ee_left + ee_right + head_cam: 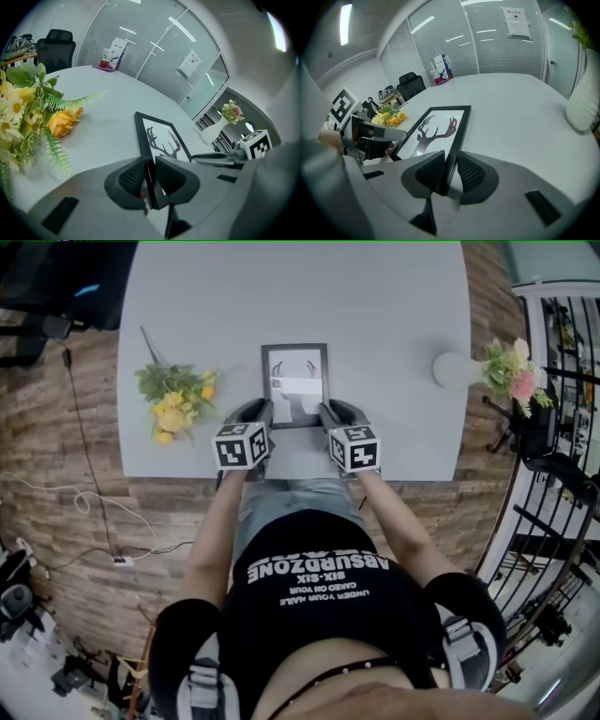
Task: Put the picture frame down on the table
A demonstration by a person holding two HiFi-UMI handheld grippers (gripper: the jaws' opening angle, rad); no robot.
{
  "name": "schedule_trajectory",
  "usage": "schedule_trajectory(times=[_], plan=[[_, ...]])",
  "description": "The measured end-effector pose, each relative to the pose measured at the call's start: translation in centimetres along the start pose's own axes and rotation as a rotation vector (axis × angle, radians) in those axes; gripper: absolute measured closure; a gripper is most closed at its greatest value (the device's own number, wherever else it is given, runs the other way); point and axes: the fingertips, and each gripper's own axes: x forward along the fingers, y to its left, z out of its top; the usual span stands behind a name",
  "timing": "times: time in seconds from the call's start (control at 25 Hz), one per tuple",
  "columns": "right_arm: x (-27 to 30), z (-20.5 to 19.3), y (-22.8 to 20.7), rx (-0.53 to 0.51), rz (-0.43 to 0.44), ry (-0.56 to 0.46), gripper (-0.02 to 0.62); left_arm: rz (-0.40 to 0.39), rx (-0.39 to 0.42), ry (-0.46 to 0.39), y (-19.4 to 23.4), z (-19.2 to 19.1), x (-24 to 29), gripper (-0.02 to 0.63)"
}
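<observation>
A black picture frame [296, 382] with a deer-antler print is held flat just above or on the grey table [394, 315], near its front edge. My left gripper [264, 414] is shut on the frame's left edge [149, 154] at the near corner. On the other side, my right gripper [325, 414] is shut on the right edge [452, 150]. In each gripper view the frame [436, 129] runs away from the jaws over the tabletop. I cannot tell whether the frame touches the table.
A bunch of yellow flowers [175, 397] lies on the table left of the frame. A white vase with pink flowers [487, 367] stands at the right edge. Black railings [562, 427] are at the right, and a black chair [55, 47] stands beyond the table.
</observation>
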Motion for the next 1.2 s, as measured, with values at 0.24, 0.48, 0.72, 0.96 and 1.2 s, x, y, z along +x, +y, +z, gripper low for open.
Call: schedule_trajectory(times=[0.24,0.48,0.72,0.96,1.2], plan=[[-0.1,-0.1,-0.1,-0.018,0.018,0.008,0.492,0.015,0.05,0.01,0.1,0.3,-0.3,0.528],[-1.5,1.6,-0.6,-0.054,-0.043,-0.067,0.532,0.013,0.07,-0.045,-0.1,2.2,-1.8,0.528],[-4.5,5.1,0.6,-0.083,-0.02,-0.211,0.579,-0.052,0.124,-0.06,-2.7,3.4,-3.4,0.531],[-7.5,7.6,2.9,-0.122,0.013,-0.327,0.58,-0.072,0.196,-0.124,-5.2,4.7,-6.4,0.58],[-10.1,8.4,4.7,-0.143,0.049,-0.393,0.58,-0.087,0.218,-0.205,-6.9,5.0,-9.3,0.591]])
